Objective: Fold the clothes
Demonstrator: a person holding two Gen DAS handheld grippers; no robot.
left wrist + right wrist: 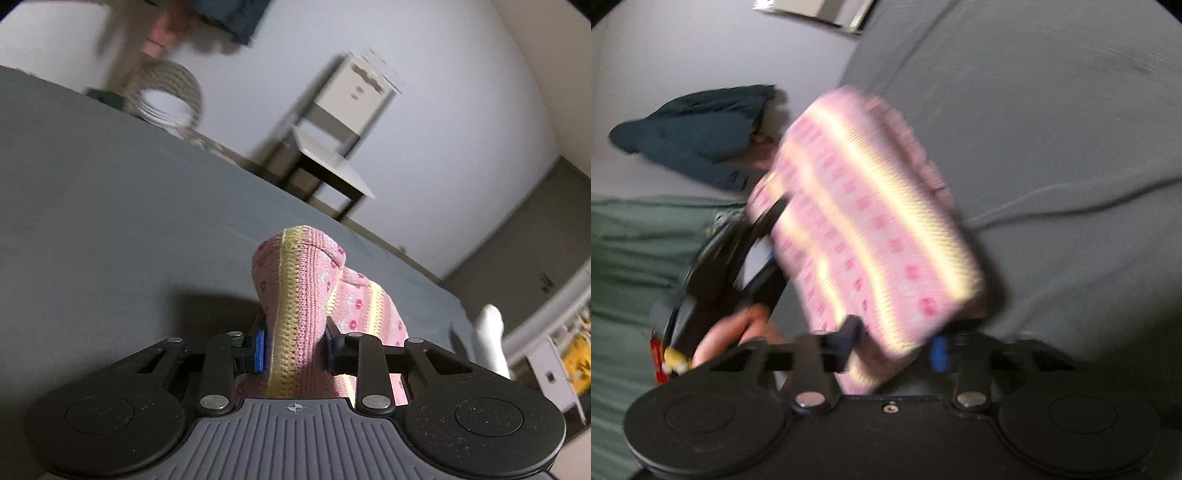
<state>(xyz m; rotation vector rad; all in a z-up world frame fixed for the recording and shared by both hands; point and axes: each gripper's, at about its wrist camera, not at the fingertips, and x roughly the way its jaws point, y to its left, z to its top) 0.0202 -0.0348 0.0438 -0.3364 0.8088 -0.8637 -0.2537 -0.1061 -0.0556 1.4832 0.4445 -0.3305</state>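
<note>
The left claw is clamped on a pink knit garment with yellow stripes, whose fold rises just ahead of its fingers above the grey bed. The right claw grips the same garment, which stretches up and to its left, blurred. Left of the right claw, the other gripper shows in a hand. Farther left lies dark blue clothing. Well beyond the left claw stand a basket and a chair.
</note>
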